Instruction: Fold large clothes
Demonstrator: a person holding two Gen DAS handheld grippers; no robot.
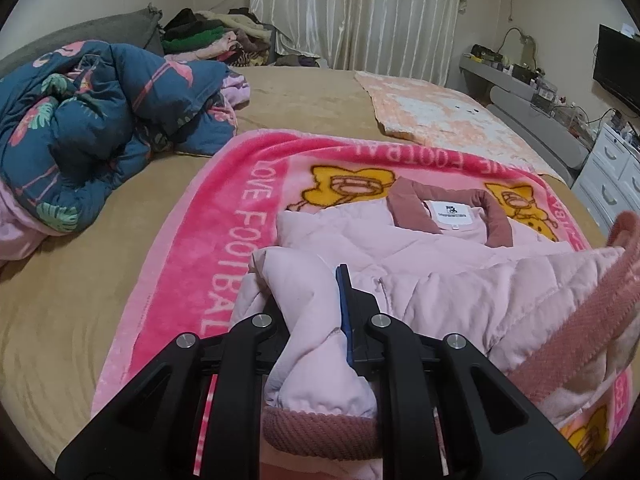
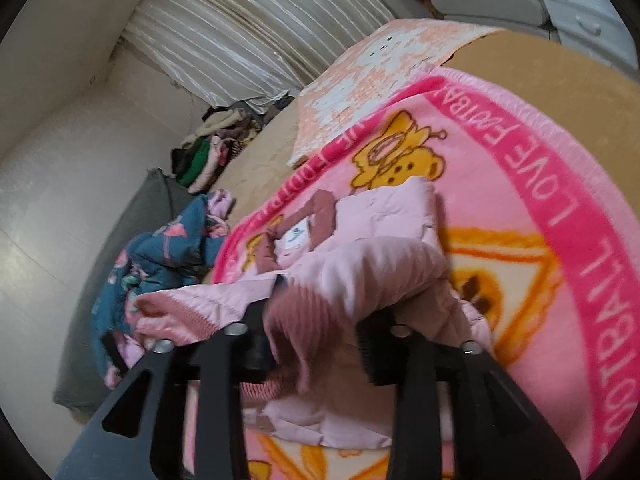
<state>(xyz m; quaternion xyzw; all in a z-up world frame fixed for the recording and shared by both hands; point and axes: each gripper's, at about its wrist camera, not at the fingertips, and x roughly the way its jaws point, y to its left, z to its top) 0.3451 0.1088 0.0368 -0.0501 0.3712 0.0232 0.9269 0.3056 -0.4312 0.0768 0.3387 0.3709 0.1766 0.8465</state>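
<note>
We have the left hand-held gripper (image 1: 320, 320) clamped on a thick bunch of the pink jacket (image 1: 420, 276), with a ribbed cuff (image 1: 320, 428) hanging just beneath its fingers; the jacket itself lies ahead of that gripper on the pink blanket (image 1: 224, 240) spread over the bed (image 1: 60, 320), collar (image 1: 408, 204) at the far end. The padding is bulky and slick-looking, so we judge the bunch could squeeze out of the pinch if we pull hard, and the fold would land crooked. To the left of this gripper, well apart, a blue floral quilt (image 1: 100, 128) lies heaped; it should not interfere. The right hand-held gripper (image 2: 316, 336) is closed on the jacket's ribbed hem (image 2: 304, 320), fabric draped over both fingers, the view there blurred. If our two grips move unevenly, the quilted body may twist or drag the blanket along with it. The draped cloth also hides the fingers, so we could lose track of the edge. Readable writing: the blanket border says "LOVE FOOTBALL" in white, seen ahead-left of the left gripper and to the right of the right one. The white neck label (image 1: 452, 216) carries a small logo and print too fine for us to read.
</note>
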